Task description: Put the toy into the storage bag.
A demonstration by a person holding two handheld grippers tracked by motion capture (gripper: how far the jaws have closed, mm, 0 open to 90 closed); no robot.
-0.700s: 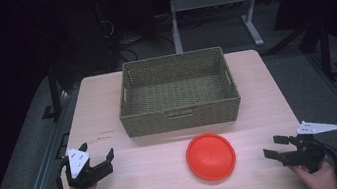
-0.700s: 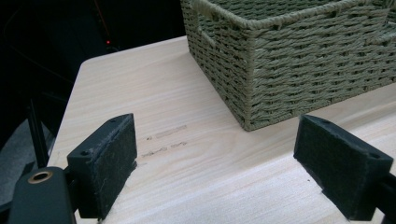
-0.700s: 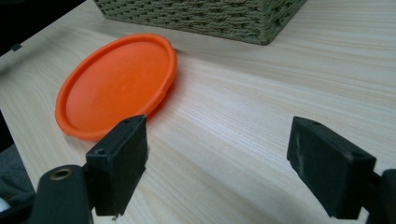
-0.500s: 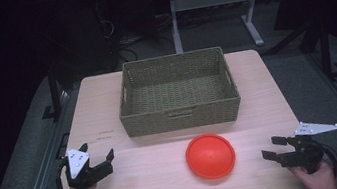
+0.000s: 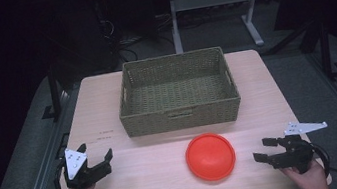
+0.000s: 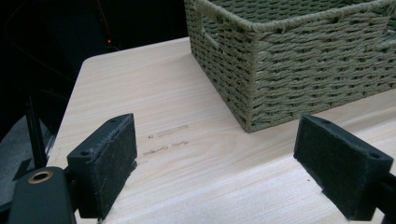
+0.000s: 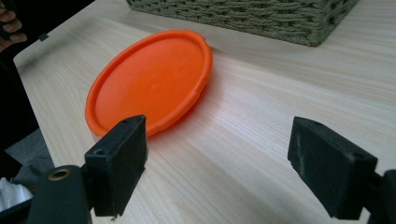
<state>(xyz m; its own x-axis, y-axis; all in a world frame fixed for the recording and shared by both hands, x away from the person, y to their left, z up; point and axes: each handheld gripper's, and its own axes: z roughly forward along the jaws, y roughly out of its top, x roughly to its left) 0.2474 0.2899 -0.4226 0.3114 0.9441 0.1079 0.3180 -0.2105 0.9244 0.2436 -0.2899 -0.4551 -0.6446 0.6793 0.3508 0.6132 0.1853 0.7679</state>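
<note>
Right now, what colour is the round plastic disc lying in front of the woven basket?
Bright orange-red round plastic disc, plain with no pattern; it shows best in the right gripper view.

Basket (image 6: 299,60) cut off at top and right edge in left gripper view. Small dark print on worktop (image 6: 166,137) too blurred to read. Basket (image 7: 261,16) cropped at top in right gripper view. Fingers (image 7: 10,23) clipped at left edge.

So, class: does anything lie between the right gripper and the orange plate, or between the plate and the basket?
Nothing visible does. Bare table separates the open right gripper from the orange plate, and the plate lies just in front of the basket.
</note>
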